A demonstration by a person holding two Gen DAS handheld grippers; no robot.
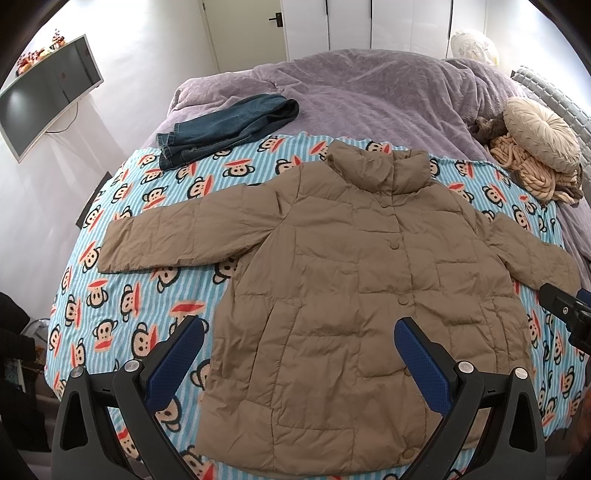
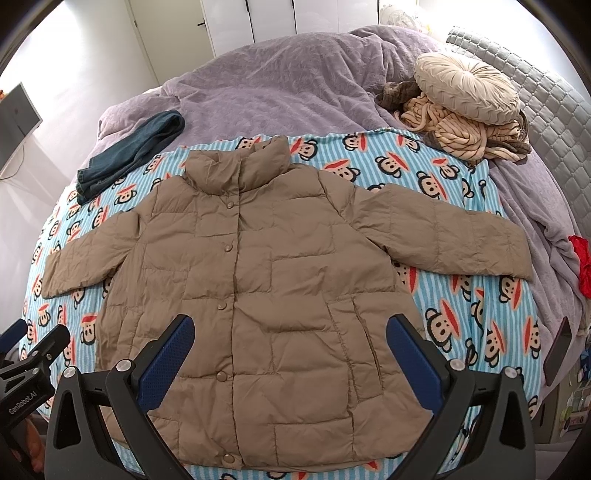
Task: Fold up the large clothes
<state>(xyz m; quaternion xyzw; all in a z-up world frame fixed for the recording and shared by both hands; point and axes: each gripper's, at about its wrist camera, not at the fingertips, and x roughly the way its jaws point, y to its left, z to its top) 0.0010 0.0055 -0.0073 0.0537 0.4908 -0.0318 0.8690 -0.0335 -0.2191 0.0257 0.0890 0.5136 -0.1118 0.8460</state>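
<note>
- A bed (image 1: pixel 369 92) with a purple fluffy cover fills the room's middle, and a blue striped monkey blanket (image 1: pixel 155 206) lies over its near part.
- White walls and white closet doors (image 1: pixel 369 26) stand behind.
- A monitor (image 1: pixel 48 92) stands at left.
- A grey quilted headboard (image 2: pixel 546 96) is at right.
- Bright daylight.

the only writing that can be read is "genrobot.ai", printed in white on the black body of the left gripper (image 2: pixel 27 363), which shows at the lower left edge of the right wrist view. the monkey-face blanket (image 2: pixel 461 295) carries cartoon faces only, with no lettering on it.
</note>
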